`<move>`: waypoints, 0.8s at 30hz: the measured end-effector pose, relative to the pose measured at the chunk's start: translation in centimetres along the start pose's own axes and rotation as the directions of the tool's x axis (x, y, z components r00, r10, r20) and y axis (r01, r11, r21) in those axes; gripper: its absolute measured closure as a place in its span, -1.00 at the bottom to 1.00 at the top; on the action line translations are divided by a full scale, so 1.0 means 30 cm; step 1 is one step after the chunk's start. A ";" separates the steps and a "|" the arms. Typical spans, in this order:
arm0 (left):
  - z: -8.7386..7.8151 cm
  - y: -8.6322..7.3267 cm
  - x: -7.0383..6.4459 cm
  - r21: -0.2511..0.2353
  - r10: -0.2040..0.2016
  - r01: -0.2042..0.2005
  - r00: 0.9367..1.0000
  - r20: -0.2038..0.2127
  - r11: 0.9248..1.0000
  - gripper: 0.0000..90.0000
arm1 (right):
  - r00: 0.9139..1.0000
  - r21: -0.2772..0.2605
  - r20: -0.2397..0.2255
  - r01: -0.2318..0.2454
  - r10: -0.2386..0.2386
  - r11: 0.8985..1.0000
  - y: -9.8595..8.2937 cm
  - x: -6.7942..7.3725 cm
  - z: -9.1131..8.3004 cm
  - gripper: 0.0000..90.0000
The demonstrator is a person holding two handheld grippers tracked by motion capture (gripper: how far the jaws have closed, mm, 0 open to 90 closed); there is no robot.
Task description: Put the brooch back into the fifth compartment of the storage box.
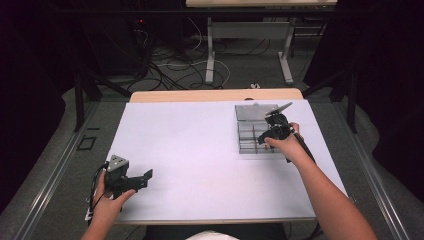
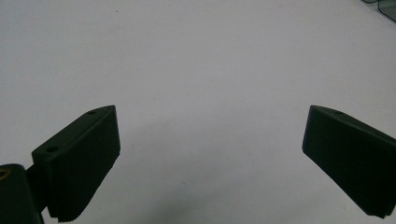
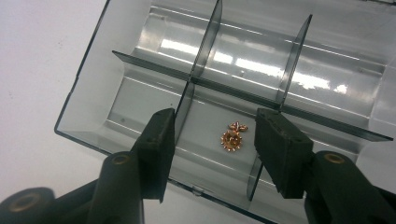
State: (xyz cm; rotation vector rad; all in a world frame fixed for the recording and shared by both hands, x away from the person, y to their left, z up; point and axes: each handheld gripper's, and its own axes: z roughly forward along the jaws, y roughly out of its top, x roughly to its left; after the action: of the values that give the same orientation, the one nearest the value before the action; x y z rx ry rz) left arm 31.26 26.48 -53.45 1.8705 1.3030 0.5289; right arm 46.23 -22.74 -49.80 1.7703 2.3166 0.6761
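Note:
A clear grey compartment box (image 1: 252,131) with its lid up stands at the table's right back. In the right gripper view its dividers (image 3: 205,51) split it into several cells, and a small copper-coloured ornament (image 3: 232,136) lies in the near middle cell. My right gripper (image 3: 215,126) hovers open just above that cell, one jaw on each side of the ornament, nothing held; the high view shows it at the box's right side (image 1: 270,134). My left gripper (image 1: 142,179) rests open near the table's front left, its jaws wide apart over bare white surface (image 2: 210,121).
The white tabletop (image 1: 200,155) spreads between the two hands. Beyond the far edge are table legs and tangled cables on the floor (image 1: 175,65). A corner of the box (image 2: 385,7) peeks into the left gripper view's top right.

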 end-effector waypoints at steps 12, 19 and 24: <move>-0.001 0.000 -0.001 -0.001 -0.001 0.001 1.000 0.000 1.000 -0.91 | 0.999 -0.082 -0.023 0.024 -0.026 0.996 -0.011 0.002 -0.057 -0.29; -0.001 0.000 0.000 -0.001 -0.002 0.002 1.000 0.000 1.000 -0.91 | 0.997 -0.108 -0.029 0.064 -0.067 0.992 -0.026 0.015 -0.083 -0.45; -0.002 0.000 0.001 -0.007 -0.002 0.002 1.000 0.000 1.000 -0.91 | 0.994 -0.131 -0.048 0.093 -0.100 0.987 -0.041 0.045 -0.106 -0.61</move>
State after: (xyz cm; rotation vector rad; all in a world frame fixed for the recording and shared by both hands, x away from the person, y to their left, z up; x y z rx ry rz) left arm 31.23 26.53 -53.42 1.8637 1.3013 0.5319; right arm 43.55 -22.53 -47.32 1.5935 2.3185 0.8458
